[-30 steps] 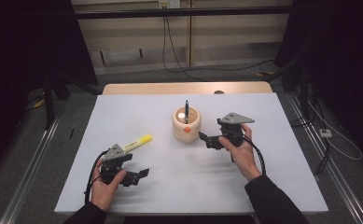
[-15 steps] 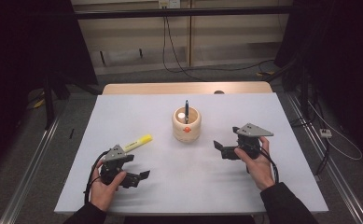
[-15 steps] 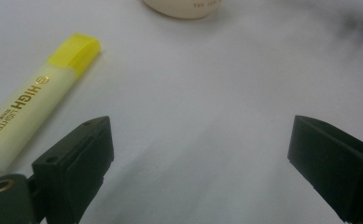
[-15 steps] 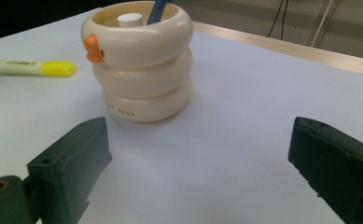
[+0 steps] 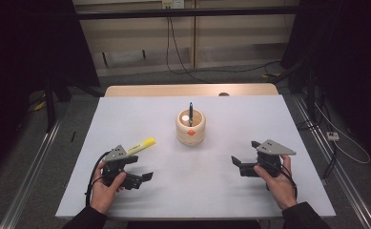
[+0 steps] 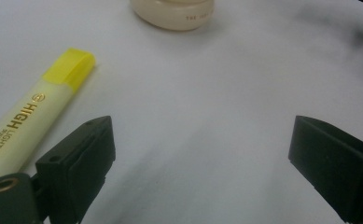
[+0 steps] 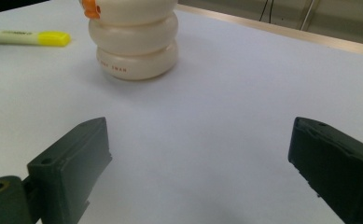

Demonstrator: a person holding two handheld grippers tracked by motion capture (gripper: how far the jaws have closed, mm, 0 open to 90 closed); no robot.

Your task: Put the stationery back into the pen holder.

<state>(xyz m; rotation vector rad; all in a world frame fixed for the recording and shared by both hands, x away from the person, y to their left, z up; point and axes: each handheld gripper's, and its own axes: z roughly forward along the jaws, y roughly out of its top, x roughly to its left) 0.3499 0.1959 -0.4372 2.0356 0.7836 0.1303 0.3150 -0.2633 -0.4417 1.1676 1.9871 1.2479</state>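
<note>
High view first: the left tool (image 5: 138, 176) sits low at the near-left of the white counter (image 5: 231, 119), gripped by the person's left hand (image 5: 108, 187), jaws spread wide with nothing between them. Over on the near-right, the right tool (image 5: 242, 164) rests in the right hand (image 5: 279, 183), jaws also wide apart and empty, pointing toward the middle of the counter.

Left gripper view now: two black jaws stand far apart over bare white surface, and just beside the left-hand jaw lies the yellow highlighter (image 6: 30, 116), flat on the counter, cap end pointing away, "HIGH LIGHTING" printed along its barrel. It is close to that jaw but whether it touches, I cannot tell.

Right gripper view: jaws wide again, and well ahead of them stands the cream ringed pen holder (image 7: 132, 39) with an orange mark near its top, the highlighter lying farther off at the upper left.

Back in the high view, the highlighter (image 5: 140, 145) lies tilted just beyond the left tool, and the pen holder (image 5: 190, 128) stands mid-counter with a dark pen (image 5: 190, 110) upright inside it
</note>
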